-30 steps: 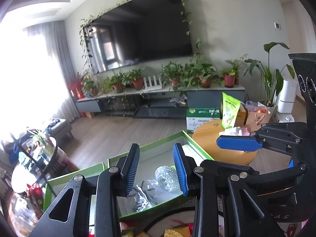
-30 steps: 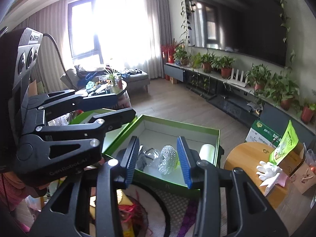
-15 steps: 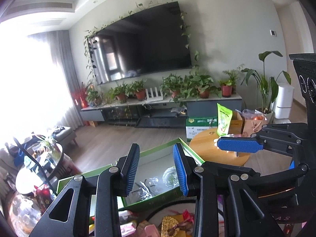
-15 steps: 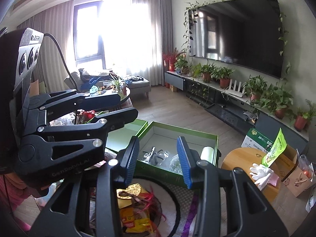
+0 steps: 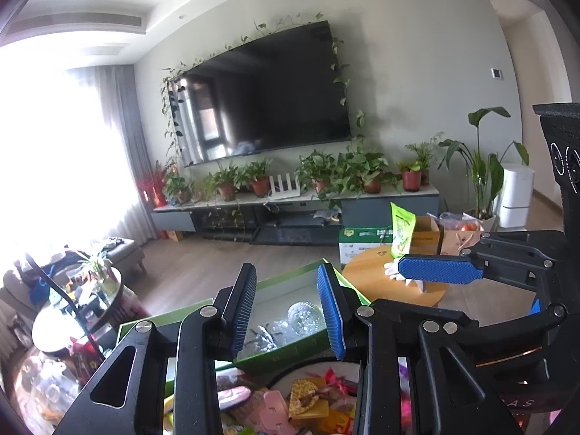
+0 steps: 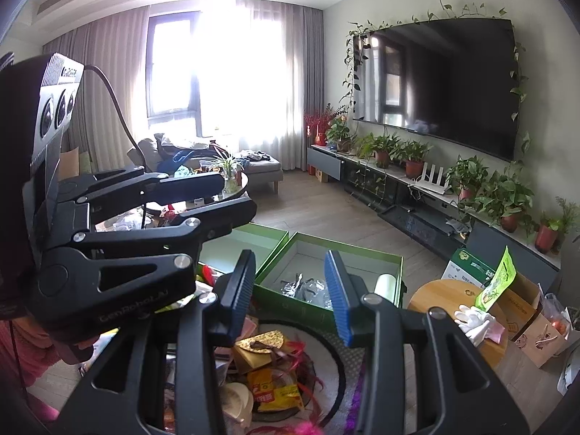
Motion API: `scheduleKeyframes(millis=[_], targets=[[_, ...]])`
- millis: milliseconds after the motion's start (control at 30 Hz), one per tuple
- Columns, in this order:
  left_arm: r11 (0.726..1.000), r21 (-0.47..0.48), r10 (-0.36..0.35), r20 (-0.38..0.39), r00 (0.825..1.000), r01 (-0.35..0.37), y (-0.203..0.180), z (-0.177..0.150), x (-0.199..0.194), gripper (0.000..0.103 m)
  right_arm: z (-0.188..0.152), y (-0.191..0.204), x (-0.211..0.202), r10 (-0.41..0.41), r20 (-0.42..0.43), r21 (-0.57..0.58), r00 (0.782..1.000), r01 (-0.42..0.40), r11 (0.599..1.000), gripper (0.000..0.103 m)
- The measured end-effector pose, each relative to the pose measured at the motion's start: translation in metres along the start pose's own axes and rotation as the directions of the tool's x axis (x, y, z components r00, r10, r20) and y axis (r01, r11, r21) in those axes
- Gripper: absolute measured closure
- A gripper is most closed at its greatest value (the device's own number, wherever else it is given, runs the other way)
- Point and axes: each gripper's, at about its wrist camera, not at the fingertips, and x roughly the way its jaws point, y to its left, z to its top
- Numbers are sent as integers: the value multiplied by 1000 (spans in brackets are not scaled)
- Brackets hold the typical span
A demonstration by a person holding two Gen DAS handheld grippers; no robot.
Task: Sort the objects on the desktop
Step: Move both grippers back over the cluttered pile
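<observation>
A green open box (image 5: 290, 353) holds a clear glass dish (image 5: 303, 317) and crinkled foil; it also shows in the right wrist view (image 6: 362, 253) with a white roll (image 6: 384, 284). Below lies a heap of snack packets (image 5: 308, 402), also in the right wrist view (image 6: 275, 388), on a round black-rimmed tray (image 6: 335, 359). My left gripper (image 5: 286, 311) is open and empty, held above the heap. My right gripper (image 6: 290, 293) is open and empty beside it.
A second green box (image 6: 253, 243) lies left of the first. A round wooden stool (image 6: 442, 297) with white gloves (image 6: 475, 320) and a green bag (image 6: 496, 282) stands at the right. A cluttered round glass table (image 5: 72, 301) is at the left.
Both grippers have lifted and drawn back from the green box, so the heap of packets now shows beneath them. Both stay open and empty.
</observation>
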Motion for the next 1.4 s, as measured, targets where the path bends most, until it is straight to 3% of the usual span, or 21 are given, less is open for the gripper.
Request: scheduleKeyframes(millis=[367, 767, 1400], targets=[[1000, -5, -5, -14, 1000, 5, -12, -14, -31, 67, -21, 18, -31, -20, -10, 27, 1000, 20, 999, 63], [1000, 8, 22, 28, 999, -22, -22, -22, -76, 67, -29, 42, -68, -14, 31, 14, 999, 13, 1000, 63], [999, -42, 20, -26, 999, -21, -27, -78, -109, 67, -73, 79, -85, 7, -34, 11, 999, -6, 1000, 63]])
